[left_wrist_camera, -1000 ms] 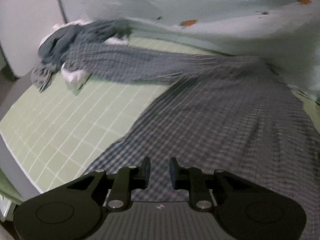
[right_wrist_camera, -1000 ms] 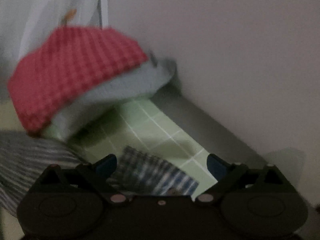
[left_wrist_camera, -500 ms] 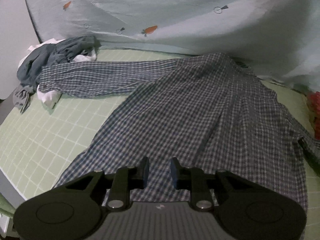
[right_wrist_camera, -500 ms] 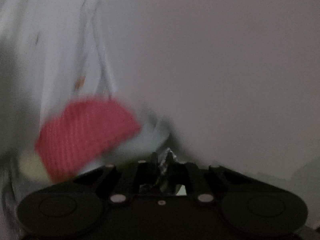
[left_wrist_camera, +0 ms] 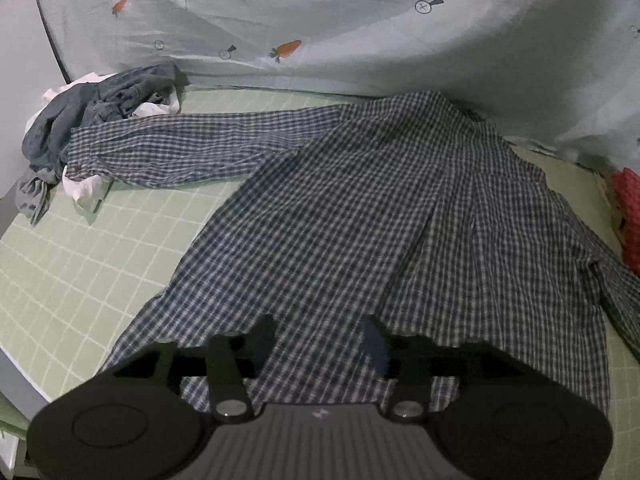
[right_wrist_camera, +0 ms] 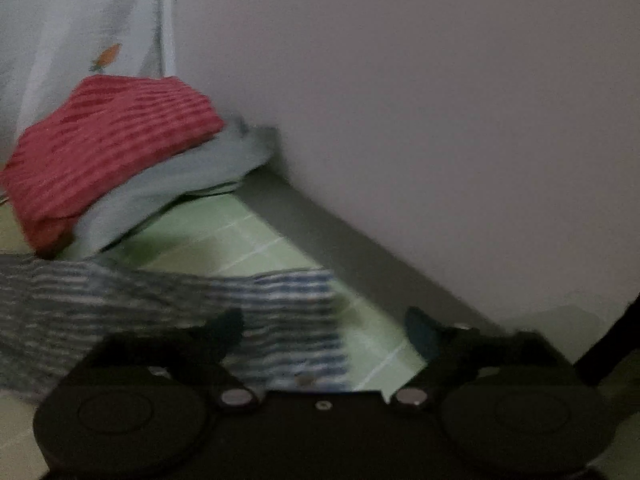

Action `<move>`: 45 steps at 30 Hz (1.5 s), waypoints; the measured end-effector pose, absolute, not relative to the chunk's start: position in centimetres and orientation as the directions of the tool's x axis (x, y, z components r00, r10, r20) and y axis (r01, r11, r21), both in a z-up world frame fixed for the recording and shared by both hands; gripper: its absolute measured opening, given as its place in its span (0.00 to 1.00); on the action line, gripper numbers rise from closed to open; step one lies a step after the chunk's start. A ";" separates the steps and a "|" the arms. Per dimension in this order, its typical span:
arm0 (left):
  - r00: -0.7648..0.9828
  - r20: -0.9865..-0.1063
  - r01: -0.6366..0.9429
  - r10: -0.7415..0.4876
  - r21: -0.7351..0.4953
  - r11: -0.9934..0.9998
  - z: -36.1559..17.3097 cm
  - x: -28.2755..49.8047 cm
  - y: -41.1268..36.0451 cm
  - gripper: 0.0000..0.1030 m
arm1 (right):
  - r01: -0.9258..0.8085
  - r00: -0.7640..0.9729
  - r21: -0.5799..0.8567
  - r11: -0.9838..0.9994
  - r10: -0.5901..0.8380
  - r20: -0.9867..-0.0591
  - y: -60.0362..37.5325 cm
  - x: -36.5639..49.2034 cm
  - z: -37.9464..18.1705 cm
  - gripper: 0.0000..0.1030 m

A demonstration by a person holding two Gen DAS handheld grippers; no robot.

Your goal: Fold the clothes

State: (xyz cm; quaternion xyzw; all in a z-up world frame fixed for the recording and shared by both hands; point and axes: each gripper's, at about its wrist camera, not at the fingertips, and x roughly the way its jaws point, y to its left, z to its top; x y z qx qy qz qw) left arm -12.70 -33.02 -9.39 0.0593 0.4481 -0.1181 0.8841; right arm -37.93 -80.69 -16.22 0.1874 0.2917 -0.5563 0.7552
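**Technician A:** Report the left gripper (left_wrist_camera: 318, 344).

**Technician B:** Its jaws stand wide apart and hold nothing; the unit sits low over the hem of the checked shirt (left_wrist_camera: 360, 216), pointing along the garment; the shirt lies spread flat on the green grid mat (left_wrist_camera: 80, 264), directly ahead of and beneath the fingers; one sleeve runs ahead and to the left, its cuff ending at the heap of denim and white clothes (left_wrist_camera: 100, 120); the carrot-print sheet (left_wrist_camera: 320, 20) hangs across the far side; a red item (left_wrist_camera: 628, 216) shows at the far right edge.

**Technician A:** Report the right gripper (right_wrist_camera: 326, 330).

**Technician B:** Its jaws are also spread wide, with nothing between them; the view is blurred, so contact with cloth cannot be confirmed; the unit is held low and tilted, aimed at the corner where mat (right_wrist_camera: 256, 240) meets wall (right_wrist_camera: 400, 100); the shirt's other sleeve (right_wrist_camera: 160, 312) lies just ahead, crossing from the left and passing under the left finger; its cuff ends between the two fingers; a folded red checked garment (right_wrist_camera: 104, 152) rests on a folded grey one (right_wrist_camera: 180, 188), ahead and to the left.
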 end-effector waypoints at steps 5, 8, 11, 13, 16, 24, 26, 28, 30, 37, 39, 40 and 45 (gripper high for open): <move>0.608 -0.776 0.242 -0.165 -0.016 0.970 -8.7 -12.5 -31.1 0.84 | 0.889 0.381 0.067 0.453 -0.651 -0.656 -75.9 -33.2 -15.4 1.00; 0.618 -0.768 0.213 -0.165 -0.038 0.976 -8.6 -11.7 -29.4 0.84 | 0.814 0.491 0.112 0.570 -0.571 -0.658 -72.2 -29.1 -15.1 1.00; 0.624 -0.764 0.188 -0.164 -0.056 0.980 -8.3 -10.6 -26.7 0.84 | 0.729 0.564 0.122 0.674 -0.489 -0.665 -67.6 -24.8 -15.1 1.00; 0.630 -0.760 0.172 -0.160 -0.064 0.983 -8.1 -9.8 -24.7 0.84 | 0.665 0.605 0.129 0.736 -0.429 -0.671 -64.4 -21.9 -15.1 1.00; 0.647 -0.749 0.138 -0.141 -0.067 0.988 -7.5 -8.4 -21.6 0.84 | 0.589 0.637 0.139 0.796 -0.351 -0.686 -60.2 -17.7 -15.6 1.00; 0.685 -0.725 0.044 -0.074 -0.060 0.997 -7.5 -1.1 -12.2 0.84 | 0.576 0.597 0.103 0.811 -0.331 -0.731 -52.8 -10.0 -18.7 1.00; 0.691 -0.720 0.032 -0.068 -0.064 0.997 -7.8 1.3 -10.0 0.84 | 0.606 0.575 0.090 0.791 -0.357 -0.736 -52.0 -8.9 -19.4 1.00; 0.694 -0.717 0.027 -0.064 -0.064 0.998 -8.2 4.0 -8.3 0.84 | 0.636 0.548 0.056 0.769 -0.400 -0.735 -51.3 -8.2 -19.9 1.00; 0.695 -0.716 0.026 -0.060 -0.059 0.998 -8.8 6.9 -7.0 0.84 | 0.659 0.523 -0.005 0.752 -0.463 -0.715 -50.3 -7.6 -20.2 1.00; 0.705 -0.710 0.009 0.002 0.011 1.000 -11.3 17.5 -3.8 0.84 | 0.695 0.552 -0.011 0.719 -0.543 -0.633 -49.8 -7.5 -21.1 1.00; 0.704 -0.710 0.016 -0.011 0.001 1.000 -11.9 20.2 -3.3 0.84 | 0.700 0.548 -0.013 0.714 -0.549 -0.631 -49.8 -7.2 -21.1 1.00; 0.706 -0.708 0.026 -0.018 0.001 1.000 -12.3 21.1 -3.3 0.84 | 0.703 0.546 -0.013 0.711 -0.551 -0.631 -49.9 -7.0 -21.1 1.00; 0.688 -0.725 0.037 0.000 0.035 0.999 -14.4 24.9 -3.7 0.84 | 0.729 0.524 -0.015 0.684 -0.573 -0.630 -50.3 -6.1 -21.3 1.00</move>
